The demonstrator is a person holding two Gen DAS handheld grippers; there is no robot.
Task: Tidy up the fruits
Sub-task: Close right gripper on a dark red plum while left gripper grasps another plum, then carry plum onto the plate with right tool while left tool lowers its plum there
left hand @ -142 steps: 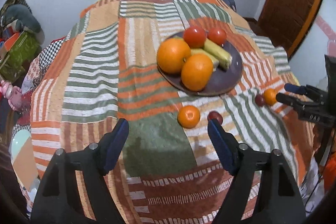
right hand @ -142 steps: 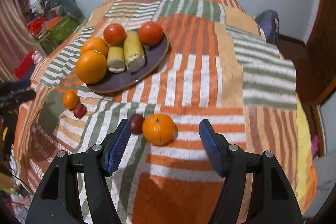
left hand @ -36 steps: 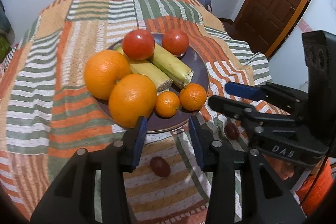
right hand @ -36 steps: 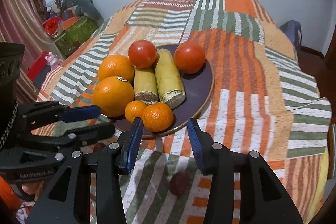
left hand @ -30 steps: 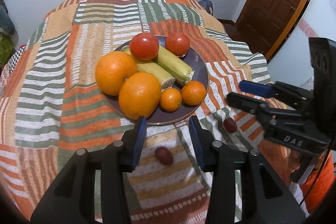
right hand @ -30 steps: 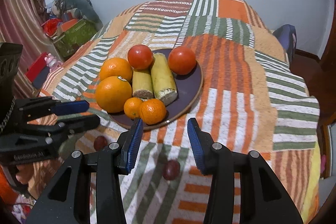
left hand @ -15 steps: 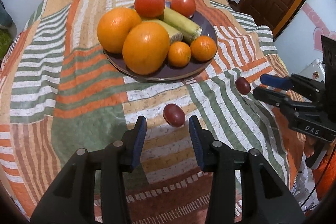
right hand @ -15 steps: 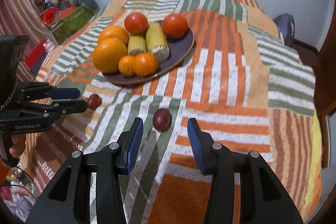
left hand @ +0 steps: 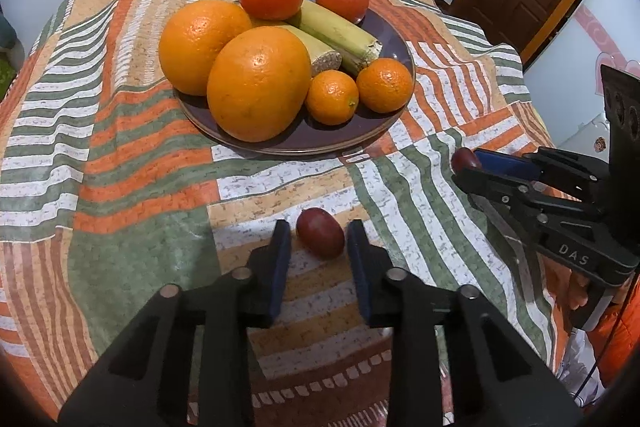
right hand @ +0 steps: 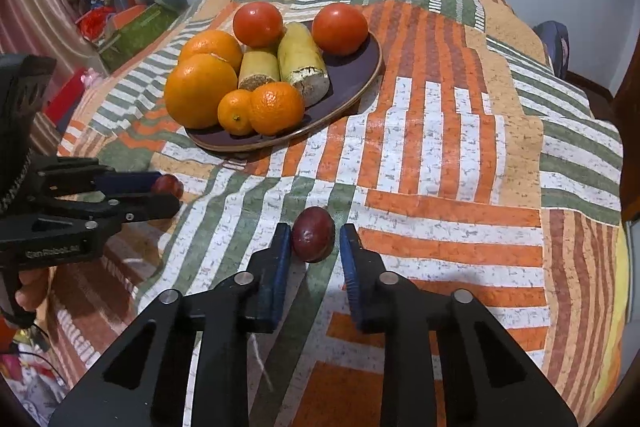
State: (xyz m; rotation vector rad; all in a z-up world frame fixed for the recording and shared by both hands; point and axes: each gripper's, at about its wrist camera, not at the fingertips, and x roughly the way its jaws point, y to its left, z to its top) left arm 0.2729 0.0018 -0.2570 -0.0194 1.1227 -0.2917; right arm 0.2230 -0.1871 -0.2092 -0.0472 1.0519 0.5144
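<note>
Each tool has one small dark red fruit directly in front of it, so each hand is the nearer one for its own fruit.

The left tool (left hand: 316, 247) is open. The left red fruit (left hand: 320, 233) lies on the striped cloth (left hand: 120, 147) between its two blue fingertips, a little closer to the right one, and I see a gap on both sides. The fruit is oval and its long axis runs at a slant across the opening, not along the fingers. To my judgement, the tool only needs to close.

The right tool (right hand: 314, 247) is open too. The right red fruit (right hand: 313, 234) sits between its fingertips, very close to the left one; I cannot tell if it touches. Its long axis points mostly forward, along the fingers, so the tool closes on the narrow side.

Beyond both fruits, further on the table, stands the dark plate (right hand: 360, 75) with two big oranges (left hand: 258, 83), two small mandarins (left hand: 332, 97), two pieces of banana (right hand: 302, 67) and two tomatoes (right hand: 339, 29). The plate lies forward and slightly left of the right tool, and straight ahead of the left tool. The near rim has some free place, behind the mandarins.
</note>
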